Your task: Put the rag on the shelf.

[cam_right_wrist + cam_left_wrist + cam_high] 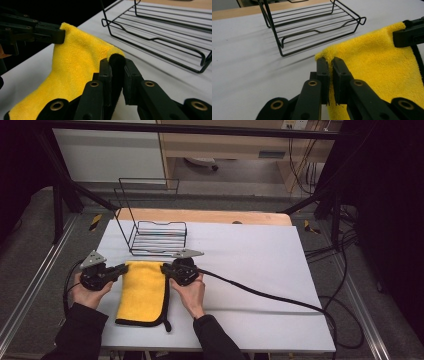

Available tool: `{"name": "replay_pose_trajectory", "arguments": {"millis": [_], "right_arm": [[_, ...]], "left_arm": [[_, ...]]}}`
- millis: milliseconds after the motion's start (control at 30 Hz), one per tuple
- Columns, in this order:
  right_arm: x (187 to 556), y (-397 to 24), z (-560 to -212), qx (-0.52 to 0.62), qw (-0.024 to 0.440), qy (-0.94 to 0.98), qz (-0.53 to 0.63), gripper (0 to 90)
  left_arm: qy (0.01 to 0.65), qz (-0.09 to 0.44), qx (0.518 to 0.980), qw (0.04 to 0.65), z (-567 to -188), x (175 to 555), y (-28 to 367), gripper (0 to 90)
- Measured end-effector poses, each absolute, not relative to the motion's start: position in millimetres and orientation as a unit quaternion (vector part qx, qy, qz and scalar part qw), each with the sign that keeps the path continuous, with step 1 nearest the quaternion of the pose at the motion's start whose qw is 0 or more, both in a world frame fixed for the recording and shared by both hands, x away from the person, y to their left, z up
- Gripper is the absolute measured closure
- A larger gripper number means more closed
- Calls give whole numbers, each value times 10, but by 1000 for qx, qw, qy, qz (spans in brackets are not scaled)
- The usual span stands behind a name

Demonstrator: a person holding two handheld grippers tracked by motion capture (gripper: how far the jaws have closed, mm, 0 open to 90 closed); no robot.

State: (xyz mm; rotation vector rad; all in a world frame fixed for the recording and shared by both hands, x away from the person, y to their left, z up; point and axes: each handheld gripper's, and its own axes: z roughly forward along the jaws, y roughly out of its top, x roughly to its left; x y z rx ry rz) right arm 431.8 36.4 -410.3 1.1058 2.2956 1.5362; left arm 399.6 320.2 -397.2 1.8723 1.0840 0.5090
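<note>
The yellow cloth (143,290) lies near the tabletop's (250,260) front left corner, just before the wire rack (157,237); the left gripper (329,65) is clamped on its far left corner, the right gripper (117,65) on the far right, black-trimmed corner; judging by this, the lift is beginning; next, both should rise together, keeping the edge taut.

Dim, dark-edged room; soft overhead light, close foregrounds blurred.
</note>
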Motion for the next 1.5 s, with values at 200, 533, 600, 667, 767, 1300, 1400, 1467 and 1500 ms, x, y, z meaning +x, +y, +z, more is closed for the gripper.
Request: {"name": "replay_pose_trajectory", "arguments": {"millis": [200, 533, 600, 667, 767, 1300, 1400, 1467, 1500], "right_arm": [[4258, 332, -3969, 356, 93, 761, 534, 795], [4171, 273, -3820, 339, 115, 758, 545, 795], [4159, 259, -3789, 337, 118, 757, 548, 795], [4148, 246, -3755, 334, 121, 756, 551, 795], [4135, 237, -3722, 330, 126, 755, 553, 795], [4024, 194, -3441, 306, 162, 745, 570, 795], [4015, 171, -3382, 302, 169, 741, 575, 795], [4010, 161, -3348, 301, 172, 739, 577, 795], [4009, 156, -3331, 300, 174, 739, 578, 795]], "left_arm": [[428, 217, 744, 464, -3819, 3895, 3212, 846], [417, 228, 738, 479, -3669, 3810, 3176, 846], [415, 231, 736, 482, -3639, 3795, 3174, 846], [413, 232, 736, 483, -3625, 3787, 3172, 846], [410, 236, 734, 487, -3583, 3765, 3163, 846], [392, 263, 717, 513, -3364, 3661, 3132, 846], [391, 268, 713, 517, -3324, 3658, 3121, 846], [390, 269, 711, 520, -3298, 3667, 3115, 846], [389, 271, 708, 524, -3269, 3676, 3102, 846]]}}
